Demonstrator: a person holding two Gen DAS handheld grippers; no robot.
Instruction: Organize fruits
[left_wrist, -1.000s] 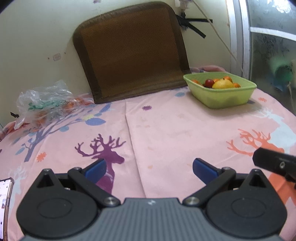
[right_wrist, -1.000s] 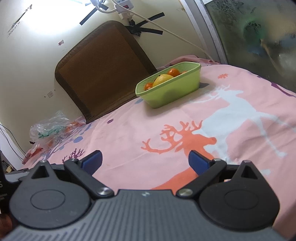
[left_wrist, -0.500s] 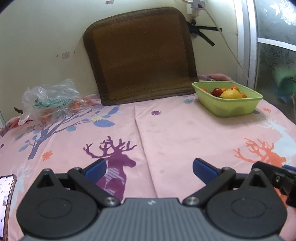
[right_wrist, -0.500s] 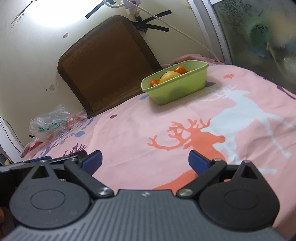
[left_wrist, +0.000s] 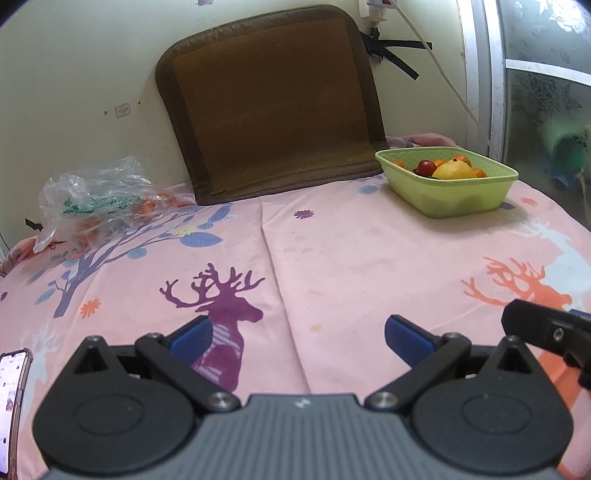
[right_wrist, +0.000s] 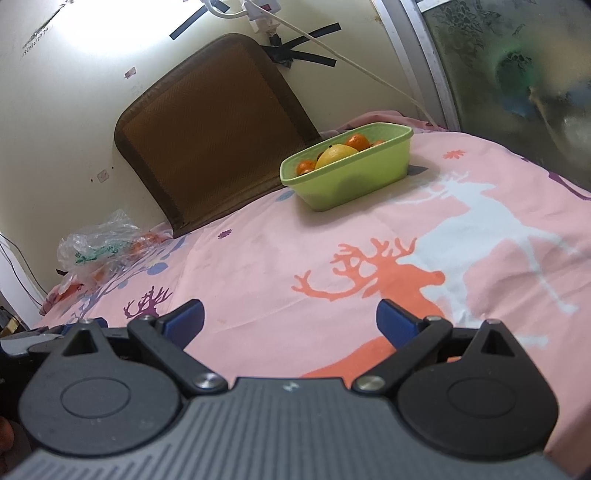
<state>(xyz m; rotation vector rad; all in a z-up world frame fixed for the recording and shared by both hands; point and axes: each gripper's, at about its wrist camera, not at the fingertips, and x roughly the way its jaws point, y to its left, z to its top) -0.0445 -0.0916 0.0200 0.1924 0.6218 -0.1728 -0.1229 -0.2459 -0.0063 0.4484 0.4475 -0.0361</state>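
Fruit (left_wrist: 453, 170) already piled in green basket (left_wrist: 461, 195); more seemingly left in plastic bag (left_wrist: 99, 201). Left gripper (left_wrist: 298, 334) and right gripper (right_wrist: 290, 320) fingers apart, empty.

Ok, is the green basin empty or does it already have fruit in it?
Not empty. The green basin holds a yellow fruit, a red one and several oranges, piled near its rim.

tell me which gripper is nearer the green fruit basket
Right, likely. The right gripper sits nearer the green basket; the left gripper is further left, toward the plastic bag.
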